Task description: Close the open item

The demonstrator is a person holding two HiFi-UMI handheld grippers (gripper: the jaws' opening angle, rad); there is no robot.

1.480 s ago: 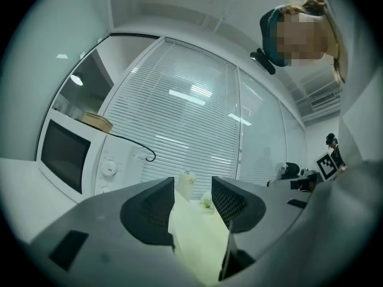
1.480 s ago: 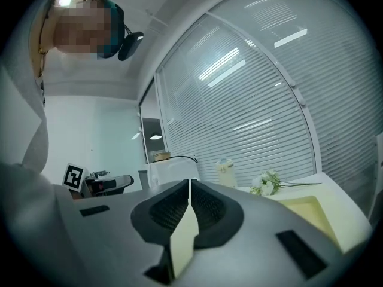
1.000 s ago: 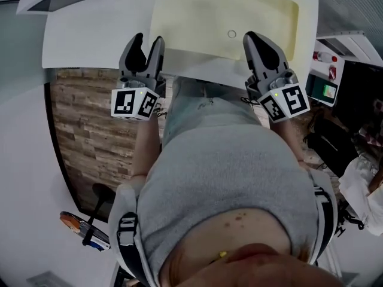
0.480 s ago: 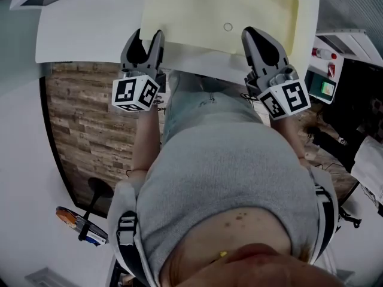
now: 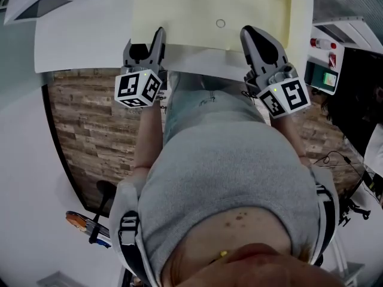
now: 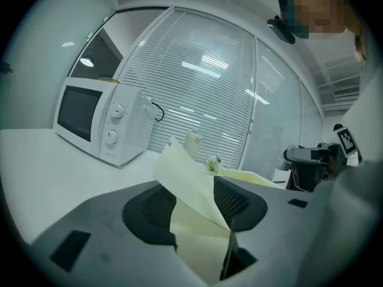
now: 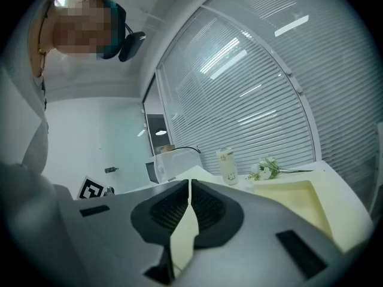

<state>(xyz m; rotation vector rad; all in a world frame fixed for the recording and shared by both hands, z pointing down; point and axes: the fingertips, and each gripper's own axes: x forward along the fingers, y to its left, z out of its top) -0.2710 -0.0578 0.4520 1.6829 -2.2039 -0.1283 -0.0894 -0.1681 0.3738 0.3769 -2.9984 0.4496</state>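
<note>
- Well, the pale yellow folder [image 5: 209, 5] lies on the white table [image 5: 84, 40] straight ahead of the person. Its thin cover [image 6: 191, 187] rises at the near edge, so the step in hand looks like laying that cover down.
- To do that well, I judge both ends should go down level and together, so the sheet neither twists nor buckles.
- The right gripper [image 7: 187, 205] has its jaws pinched together on the cover's edge, which looks a sound hold.
- The left gripper [image 6: 194, 208] has its jaws apart. The cover runs slantwise between them without being pressed, so that side probably wants closing first.
- The cover looks limp, matte and paper-thin, with a small round snap [image 5: 221, 23] on its face. The base shows a raised rim in the right gripper view.
- A microwave [image 6: 99, 127], a bottle [image 7: 226, 166] and flowers [image 7: 266, 167] stand well behind.
</note>
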